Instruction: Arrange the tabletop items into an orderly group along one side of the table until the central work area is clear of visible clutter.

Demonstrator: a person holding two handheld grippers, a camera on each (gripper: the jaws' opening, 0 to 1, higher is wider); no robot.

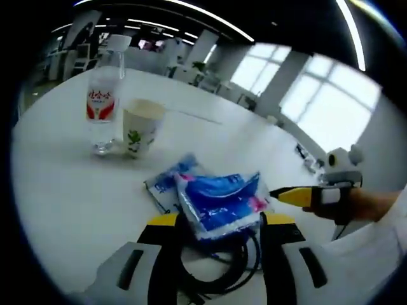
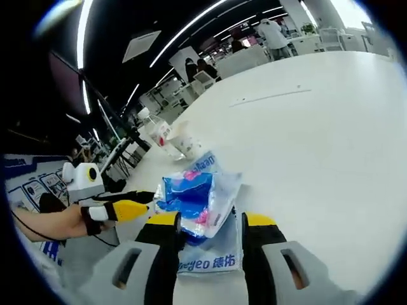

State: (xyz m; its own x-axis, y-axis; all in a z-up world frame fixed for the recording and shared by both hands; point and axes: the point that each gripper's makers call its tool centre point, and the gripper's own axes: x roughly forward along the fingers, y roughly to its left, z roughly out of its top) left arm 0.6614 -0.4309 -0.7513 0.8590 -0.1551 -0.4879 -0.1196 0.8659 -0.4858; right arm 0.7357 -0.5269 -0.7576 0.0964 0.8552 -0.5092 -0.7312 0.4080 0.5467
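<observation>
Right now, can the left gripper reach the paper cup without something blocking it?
Probably not directly: the blue packets lie between the left gripper and the paper cup; it would need to pass over them.

The left tool (image 1: 216, 235) has two broad pale-grey jaws with dark slots, black inner faces and yellow tips; a black cable loops between them. The right tool (image 2: 208, 235) looks the same, grey, black and yellow-tipped. A white sleeve (image 1: 381, 235) shows beside the left tool.

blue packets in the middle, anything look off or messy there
Yes. The two blue packets lie crooked, one overlapping the other, with a black cable looped loosely beneath them. The water bottle and paper cup stand upright, close together; nothing looks spilled.
</observation>
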